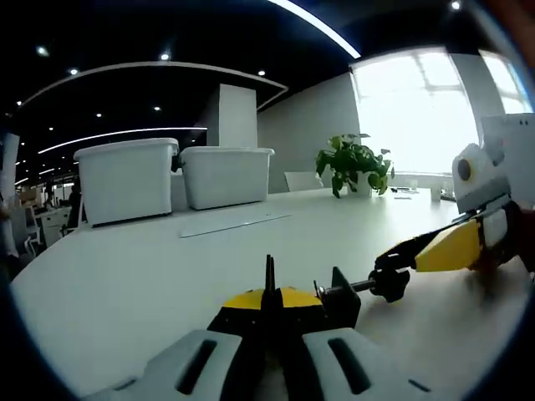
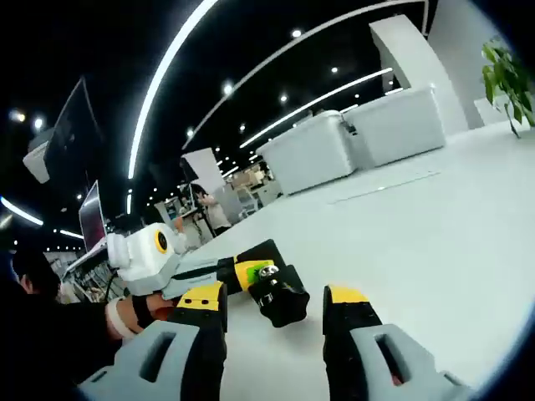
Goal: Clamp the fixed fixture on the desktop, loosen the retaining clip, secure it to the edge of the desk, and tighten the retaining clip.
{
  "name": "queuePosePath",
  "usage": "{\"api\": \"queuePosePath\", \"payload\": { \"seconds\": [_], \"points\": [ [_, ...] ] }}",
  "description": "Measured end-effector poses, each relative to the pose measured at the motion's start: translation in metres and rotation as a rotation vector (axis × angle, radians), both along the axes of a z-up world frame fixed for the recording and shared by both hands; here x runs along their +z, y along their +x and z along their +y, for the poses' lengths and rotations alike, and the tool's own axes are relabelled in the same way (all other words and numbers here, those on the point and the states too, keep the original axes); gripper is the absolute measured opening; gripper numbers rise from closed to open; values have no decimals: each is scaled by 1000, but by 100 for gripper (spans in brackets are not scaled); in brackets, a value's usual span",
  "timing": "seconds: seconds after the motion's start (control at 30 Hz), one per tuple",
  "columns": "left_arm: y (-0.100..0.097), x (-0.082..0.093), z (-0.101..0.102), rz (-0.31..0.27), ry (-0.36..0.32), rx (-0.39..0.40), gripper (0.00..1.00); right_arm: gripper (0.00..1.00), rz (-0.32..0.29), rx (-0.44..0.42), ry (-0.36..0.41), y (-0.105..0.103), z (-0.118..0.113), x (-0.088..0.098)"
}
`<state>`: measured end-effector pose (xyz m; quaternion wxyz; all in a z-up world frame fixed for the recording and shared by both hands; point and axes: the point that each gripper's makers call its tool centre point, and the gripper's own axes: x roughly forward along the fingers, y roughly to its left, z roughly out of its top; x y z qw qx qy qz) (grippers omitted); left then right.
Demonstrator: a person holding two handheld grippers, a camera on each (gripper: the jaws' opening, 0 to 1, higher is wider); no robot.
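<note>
In the left gripper view, the left gripper (image 1: 270, 322) is seen closest, with its jaws closed tight on the yellow and black clamp fixture (image 1: 288, 302). The fixture sits low on the white surface (image 1: 167, 267), right in front of the camera. A thin screw rod sticks out from it to the right and ends in a black knob (image 1: 390, 281). That knob is touched by the tips of the right gripper (image 1: 393, 269), which comes in from the right.

In the right gripper view, the right gripper (image 2: 274, 322) is seen with its jaws open, one on each side of the black knob (image 2: 280, 295). The knob is not squeezed yet.

Farther back, a flat ruler-like strip (image 1: 234, 224) lies on the surface. Behind it, two white storage bins (image 1: 175, 177) and a green potted plant (image 1: 353, 164) are seen.

Things could go wrong here. If the knob is pinched off-centre, it may slip out when turned. If the knob is pushed hard, the fixture could be twisted in the left jaws. If the clip is loosened too far, the screw could come apart.
</note>
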<state>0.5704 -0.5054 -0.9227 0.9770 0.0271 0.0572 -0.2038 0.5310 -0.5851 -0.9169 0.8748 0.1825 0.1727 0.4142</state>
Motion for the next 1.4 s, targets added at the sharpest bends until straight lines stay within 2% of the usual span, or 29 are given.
{"api": "queuePosePath", "payload": {
  "seconds": [0.07,0.1,0.13,0.17,0.2,0.3,0.37,0.47,0.5,0.57,0.63,0.73,0.77,0.87,0.93,0.97,1.0,1.13,1.17,1.23,1.27,1.33,1.37,1.4],
  "points": [
    [0,0,0,0,0,0,4,28,89,-6,-9,-4,1,-12],
    [0,0,0,-1,0,0,4,29,126,12,19,-5,5,-12],
    [-1,0,-1,0,1,-1,4,29,143,7,6,-3,5,-16],
    [-1,0,-1,0,1,-1,4,26,162,12,54,-2,8,-13],
    [-2,0,-1,0,0,-1,4,24,183,22,70,-4,10,-12],
    [-3,0,-1,-1,1,1,4,23,165,23,50,-3,8,-13],
    [-4,0,-2,0,0,2,4,23,131,27,31,-5,9,-11],
    [-2,-1,-1,2,-3,4,4,22,-82,45,-115,-8,11,-6],
    [-1,-1,0,1,-2,5,4,22,-215,61,-199,-11,13,-3],
    [-1,-1,0,3,-5,8,4,21,-407,83,-311,-16,16,1],
    [0,-1,1,4,-4,9,4,21,-491,84,-376,-22,18,1],
    [1,-2,1,3,-3,10,4,21,-600,81,-453,-8,13,0],
    [1,-2,1,3,-3,10,4,22,-680,82,-509,-4,13,1],
    [2,-2,2,4,-3,11,4,22,-825,61,-635,0,14,0],
    [2,-2,2,4,-2,12,4,22,-989,65,-751,-1,17,-1],
    [2,-2,2,3,-2,12,4,22,-1029,63,-758,-3,19,2],
    [2,-2,3,2,0,15,4,22,-986,62,-740,-1,18,-1],
    [3,-2,2,2,1,15,4,23,-961,68,-728,9,15,-1],
    [3,-2,2,3,1,15,4,23,-889,79,-680,8,14,-3],
    [3,-3,1,2,2,13,4,23,-659,63,-515,9,10,-2],
    [-1,-3,1,1,3,13,4,24,-597,60,-455,9,8,2],
    [-3,-3,0,2,2,13,4,33,-424,34,-303,10,-1,14],
    [-4,-2,0,1,2,13,4,38,-342,24,-242,9,-2,15],
    [-5,-2,-1,1,2,14,4,39,-249,18,-181,13,-6,14]
  ]
}}
